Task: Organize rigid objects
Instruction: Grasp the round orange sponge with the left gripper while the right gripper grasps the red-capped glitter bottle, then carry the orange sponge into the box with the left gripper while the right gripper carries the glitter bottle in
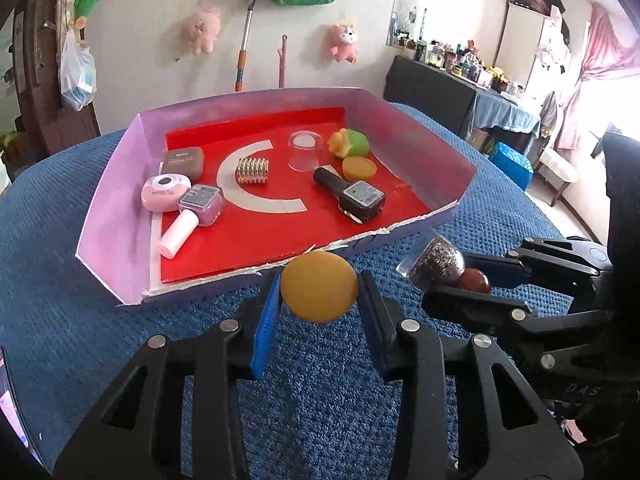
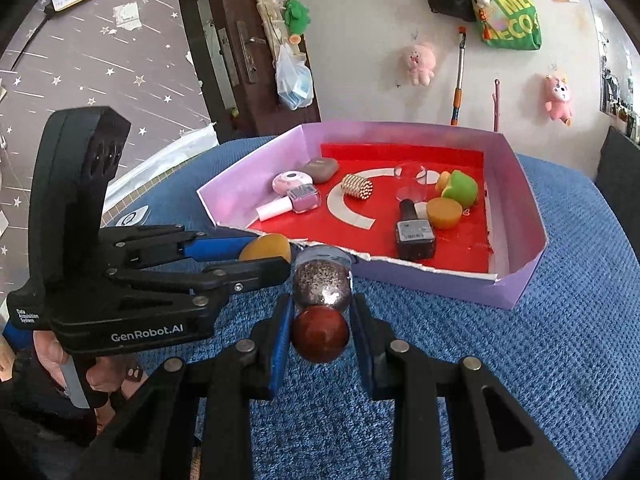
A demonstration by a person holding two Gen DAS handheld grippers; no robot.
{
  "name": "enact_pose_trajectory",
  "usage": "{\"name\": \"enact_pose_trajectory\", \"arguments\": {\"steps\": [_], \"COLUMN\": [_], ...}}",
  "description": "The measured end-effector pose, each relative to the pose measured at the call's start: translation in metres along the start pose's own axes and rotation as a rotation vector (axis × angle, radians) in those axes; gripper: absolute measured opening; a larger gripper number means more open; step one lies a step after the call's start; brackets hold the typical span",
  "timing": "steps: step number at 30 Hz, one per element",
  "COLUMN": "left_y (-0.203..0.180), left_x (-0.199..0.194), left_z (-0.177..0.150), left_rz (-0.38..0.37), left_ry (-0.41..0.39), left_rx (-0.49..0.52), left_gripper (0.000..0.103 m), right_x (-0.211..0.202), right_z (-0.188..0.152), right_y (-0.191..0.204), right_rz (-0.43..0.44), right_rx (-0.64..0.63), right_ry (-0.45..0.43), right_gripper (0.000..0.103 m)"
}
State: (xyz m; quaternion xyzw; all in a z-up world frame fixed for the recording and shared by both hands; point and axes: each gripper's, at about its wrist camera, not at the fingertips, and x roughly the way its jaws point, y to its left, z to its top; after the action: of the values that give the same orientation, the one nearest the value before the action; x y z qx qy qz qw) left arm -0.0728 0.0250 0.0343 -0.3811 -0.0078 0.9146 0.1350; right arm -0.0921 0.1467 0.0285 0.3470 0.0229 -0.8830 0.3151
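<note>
Before the box (image 1: 276, 184), left fingers (image 1: 274, 304) pinch yellow disc (image 1: 319, 292), right fingers (image 2: 280, 328) glitter bottle (image 2: 322, 284)

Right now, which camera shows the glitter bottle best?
The right wrist view: the glitter bottle sits centered between the right gripper fingers, its red cap visible. The left wrist view shows it sideways, partly hidden.

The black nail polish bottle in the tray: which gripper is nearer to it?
Right. The right gripper, holding a glitter bottle, sits just outside the tray wall before the black bottle; the left gripper is farther left.
</note>
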Motion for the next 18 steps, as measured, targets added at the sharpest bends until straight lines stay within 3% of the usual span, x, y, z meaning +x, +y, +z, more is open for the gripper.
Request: {"name": "enact_pose_trajectory", "arguments": {"steps": [18], "left_y": [0.009], "left_x": [0.001], "left_z": [0.025], "left_rz": [0.019], "left_ry": [-0.036], "left_rx": [0.007], "left_gripper": [0.036], "right_x": [0.002], "right_z": [0.028], "right_y": [-0.002], "right_rz": [0.005], "right_rx": [-0.022], "right_ry": [-0.04], "right_gripper": [0.031]}}
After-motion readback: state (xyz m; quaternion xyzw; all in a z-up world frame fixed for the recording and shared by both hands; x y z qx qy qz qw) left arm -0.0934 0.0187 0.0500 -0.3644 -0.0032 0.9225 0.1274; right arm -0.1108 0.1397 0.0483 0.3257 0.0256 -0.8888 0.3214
